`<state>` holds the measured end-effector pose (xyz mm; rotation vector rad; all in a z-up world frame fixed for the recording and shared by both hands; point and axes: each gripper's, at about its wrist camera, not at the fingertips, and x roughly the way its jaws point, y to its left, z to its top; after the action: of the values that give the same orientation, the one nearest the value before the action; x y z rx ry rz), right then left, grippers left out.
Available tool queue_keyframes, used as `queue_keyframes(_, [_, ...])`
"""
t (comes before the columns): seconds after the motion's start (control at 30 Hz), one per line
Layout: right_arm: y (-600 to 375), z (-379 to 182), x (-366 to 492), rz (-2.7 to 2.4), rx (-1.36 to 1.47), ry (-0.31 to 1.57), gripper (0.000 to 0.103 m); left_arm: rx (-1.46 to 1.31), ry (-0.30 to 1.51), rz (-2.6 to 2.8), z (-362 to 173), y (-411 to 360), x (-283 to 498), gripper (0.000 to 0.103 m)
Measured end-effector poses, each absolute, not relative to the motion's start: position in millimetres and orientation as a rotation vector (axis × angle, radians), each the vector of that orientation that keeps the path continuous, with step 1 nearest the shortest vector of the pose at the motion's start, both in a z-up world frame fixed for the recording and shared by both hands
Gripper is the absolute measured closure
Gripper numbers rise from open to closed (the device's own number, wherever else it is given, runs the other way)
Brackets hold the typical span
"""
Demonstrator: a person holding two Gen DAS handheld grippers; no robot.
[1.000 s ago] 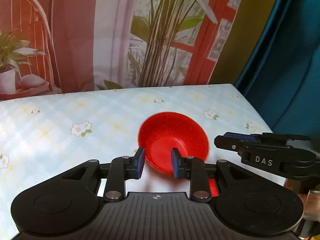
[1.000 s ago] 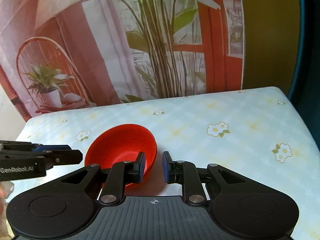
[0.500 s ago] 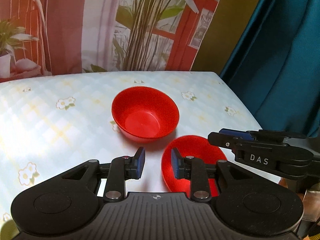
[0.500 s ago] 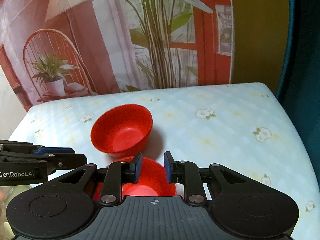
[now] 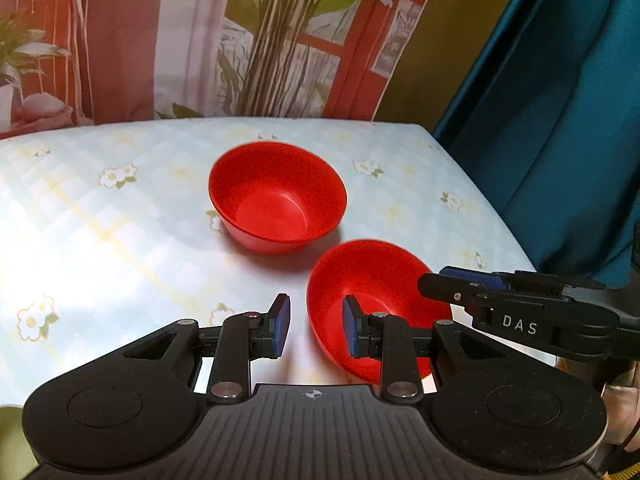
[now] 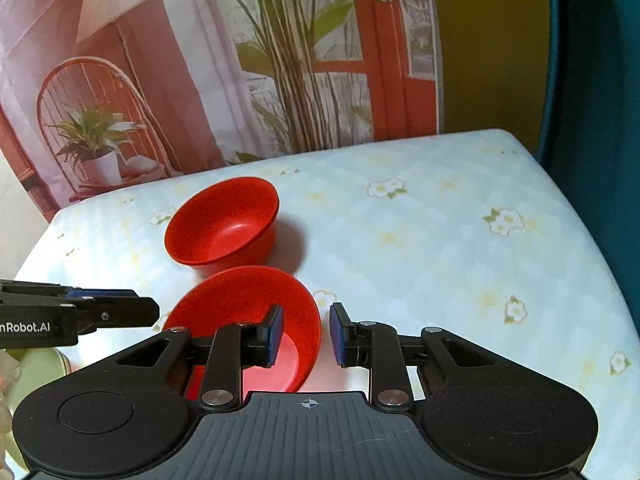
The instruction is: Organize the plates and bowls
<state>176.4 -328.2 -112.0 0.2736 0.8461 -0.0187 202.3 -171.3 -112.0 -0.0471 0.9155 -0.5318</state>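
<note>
Two red bowls stand upright on the flowered tablecloth. The far bowl (image 5: 277, 198) sits mid-table and also shows in the right wrist view (image 6: 222, 225). The near bowl (image 5: 374, 296) lies close in front of both grippers and also shows in the right wrist view (image 6: 244, 320). My left gripper (image 5: 314, 326) is open, its fingers straddling the near bowl's left rim. My right gripper (image 6: 306, 334) is open, its fingers straddling the near bowl's right rim. Neither pad visibly presses the rim. Each gripper appears from the side in the other's view.
The table (image 6: 440, 240) has a pale blue flowered cloth; its right edge drops off beside a teal curtain (image 5: 560, 120). A printed backdrop with a chair and plants (image 6: 180, 80) stands behind the far edge. A pale green object (image 6: 38, 372) lies at the lower left.
Both grippers have pulled back and up from the far bowl. The near bowl has come into view under them, and both jaws have widened around its rim.
</note>
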Motion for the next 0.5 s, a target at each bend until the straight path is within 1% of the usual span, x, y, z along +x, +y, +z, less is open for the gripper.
queue_keyframes(0.4, [-322.8, -121.4, 170.4, 0.001, 0.268, 0.885, 0.081, -0.04, 0.964, -0.543, -135.0, -174.0, 199.4, 0.074])
queue_keyframes(0.43, [-322.3, -122.3, 170.0, 0.001, 0.267, 0.89, 0.082, -0.044, 0.961, -0.546, -136.3, -173.2, 198.2, 0.077])
queue_keyframes(0.47, [-321.9, -123.3, 169.5, 0.0, 0.267, 0.895, 0.082, -0.047, 0.959, -0.553, -136.8, -173.9, 197.8, 0.084])
queue_keyframes(0.5, [-321.4, -124.1, 168.8, -0.001, 0.266, 0.896, 0.084, -0.049, 0.959, -0.563, -137.1, -174.2, 197.3, 0.087])
